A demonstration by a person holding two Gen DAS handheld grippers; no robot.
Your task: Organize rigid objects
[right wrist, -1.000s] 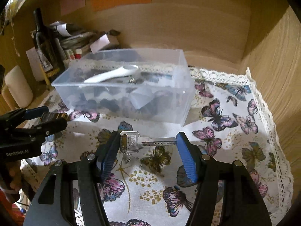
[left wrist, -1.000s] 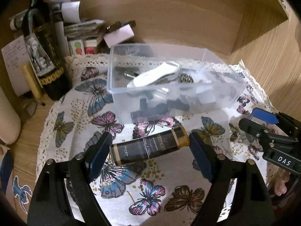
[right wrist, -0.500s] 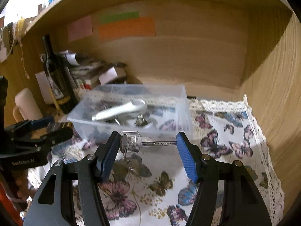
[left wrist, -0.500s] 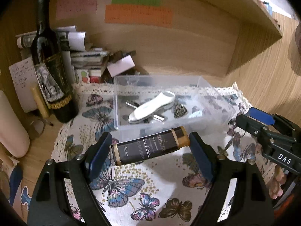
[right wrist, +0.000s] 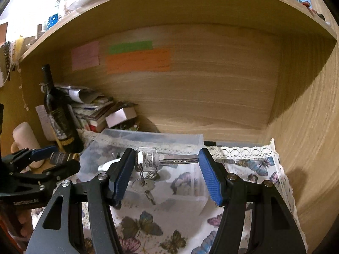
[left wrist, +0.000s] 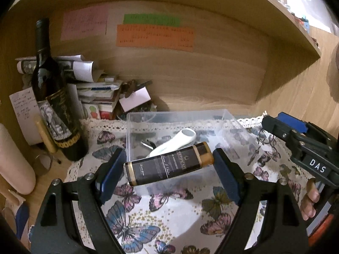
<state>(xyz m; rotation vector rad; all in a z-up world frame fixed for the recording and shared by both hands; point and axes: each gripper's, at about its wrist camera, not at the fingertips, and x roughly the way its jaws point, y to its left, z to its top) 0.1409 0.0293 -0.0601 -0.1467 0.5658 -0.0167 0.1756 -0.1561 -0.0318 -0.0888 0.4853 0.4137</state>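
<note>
My left gripper (left wrist: 168,169) is shut on a black and gold tube (left wrist: 168,166), held lengthwise between the blue pads above the cloth. Behind it stands a clear plastic box (left wrist: 228,127) holding a white handle-shaped tool (left wrist: 180,140) and small dark items. My right gripper (right wrist: 166,170) is shut on a silver key (right wrist: 152,159) by its ends; a ring with more keys (right wrist: 144,185) dangles below. The clear box (right wrist: 190,141) lies just beyond and under the key. The right gripper also shows at the right edge of the left wrist view, the left gripper at the left edge of the right wrist view.
A butterfly-print cloth (left wrist: 169,222) with lace edging covers the shelf floor. A dark wine bottle (left wrist: 53,105) stands at the left beside stacked papers (left wrist: 95,89) and a pale cylinder (left wrist: 14,160). Wooden walls close the back and right; coloured notes (left wrist: 154,36) hang on the back wall.
Both grippers have risen with their loads and tilted up, so the back wall and notes now fill more of each view. The box sits lower in frame. Both grips are unchanged.
</note>
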